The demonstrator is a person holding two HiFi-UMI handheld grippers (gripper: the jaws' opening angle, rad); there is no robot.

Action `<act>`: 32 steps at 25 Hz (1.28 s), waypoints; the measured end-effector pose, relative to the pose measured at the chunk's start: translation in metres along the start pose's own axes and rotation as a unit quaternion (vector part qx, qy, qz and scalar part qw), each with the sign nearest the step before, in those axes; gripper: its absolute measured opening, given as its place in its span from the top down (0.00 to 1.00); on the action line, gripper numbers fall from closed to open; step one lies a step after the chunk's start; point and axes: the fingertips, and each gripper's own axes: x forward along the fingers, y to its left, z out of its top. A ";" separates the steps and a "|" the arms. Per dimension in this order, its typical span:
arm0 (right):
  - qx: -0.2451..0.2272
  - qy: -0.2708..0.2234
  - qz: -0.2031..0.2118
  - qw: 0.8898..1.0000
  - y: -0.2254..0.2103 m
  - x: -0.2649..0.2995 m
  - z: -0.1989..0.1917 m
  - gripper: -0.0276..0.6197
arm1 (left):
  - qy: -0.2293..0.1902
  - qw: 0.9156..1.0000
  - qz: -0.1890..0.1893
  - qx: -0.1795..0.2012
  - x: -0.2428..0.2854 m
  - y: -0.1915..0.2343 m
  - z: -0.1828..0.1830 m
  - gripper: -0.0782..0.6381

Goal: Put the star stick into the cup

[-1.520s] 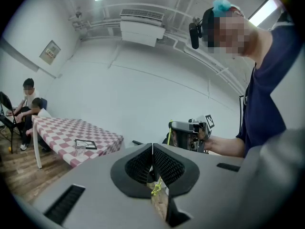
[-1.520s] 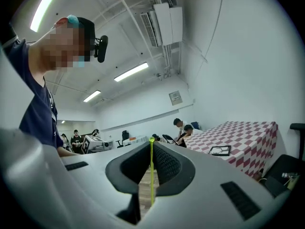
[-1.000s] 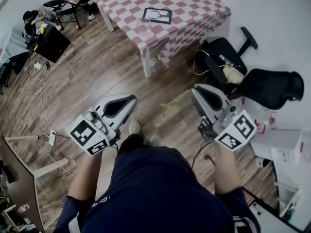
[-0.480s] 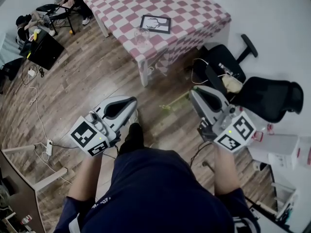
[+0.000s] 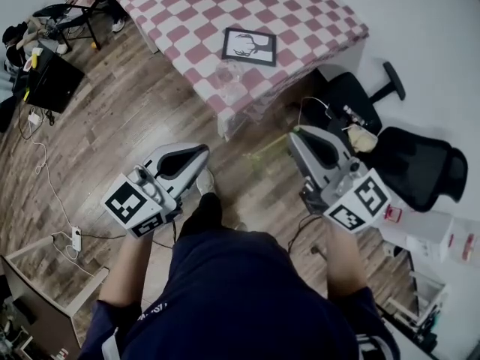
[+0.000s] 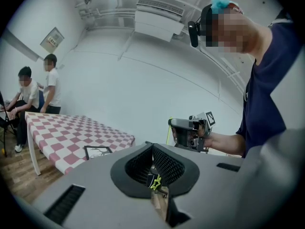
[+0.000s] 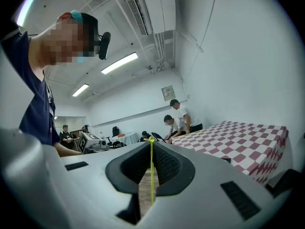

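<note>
right gripper [image 5: 295,133]: jaws clamped on star stick [image 7: 151,175] — it juts toward 8 o'clock
left gripper [image 5: 205,149]: jaws together, holding nothing
cup [image 5: 225,73]: on checked table [image 5: 300,17], 12 o'clock — well apart from stick

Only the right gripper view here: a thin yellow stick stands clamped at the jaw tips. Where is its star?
Observer: The star is the lower end of the stick, hanging under the right gripper; the left gripper view shows it.
Operator: And the cup?
Observer: In the head view a clear cup stands near the nearest corner of the table, beside a framed picture.
Operator: Left gripper busy?
Observer: No, the left gripper has its jaws together, clamping nothing.
</note>
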 end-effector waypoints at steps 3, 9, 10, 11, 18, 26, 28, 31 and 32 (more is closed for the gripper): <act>-0.003 0.006 -0.008 1.000 -0.017 0.039 0.006 0.92 | 0.009 1.000 -0.006 -0.004 0.004 0.038 0.005 0.84; -0.023 0.016 -0.022 0.999 -0.043 0.102 0.022 0.92 | 0.017 1.000 -0.020 -0.001 0.010 0.095 0.021 0.84; -0.027 0.017 -0.022 0.999 -0.046 0.111 0.024 0.92 | 0.018 1.000 -0.021 -0.002 0.009 0.103 0.022 0.84; -0.031 0.018 -0.023 0.999 -0.049 0.119 0.026 0.92 | 0.020 1.000 -0.020 -0.006 0.009 0.111 0.023 0.84; -0.039 0.034 -0.015 0.999 -0.073 0.161 0.034 0.92 | 0.020 0.999 -0.006 -0.027 0.006 0.147 0.027 0.84; -0.044 0.050 0.030 0.997 -0.104 0.200 0.033 0.92 | 0.000 0.999 0.034 -0.034 0.014 0.174 0.031 0.84; -0.044 0.055 0.044 0.997 -0.115 0.209 0.031 0.92 | 0.001 0.998 0.049 -0.042 0.018 0.180 0.028 0.84; -0.037 0.066 0.075 0.994 -0.131 0.223 0.023 0.92 | 0.003 0.996 0.077 -0.053 0.026 0.185 0.023 0.84; -0.036 0.071 0.084 0.993 -0.135 0.227 0.020 0.92 | 0.005 0.995 0.085 -0.055 0.029 0.185 0.021 0.84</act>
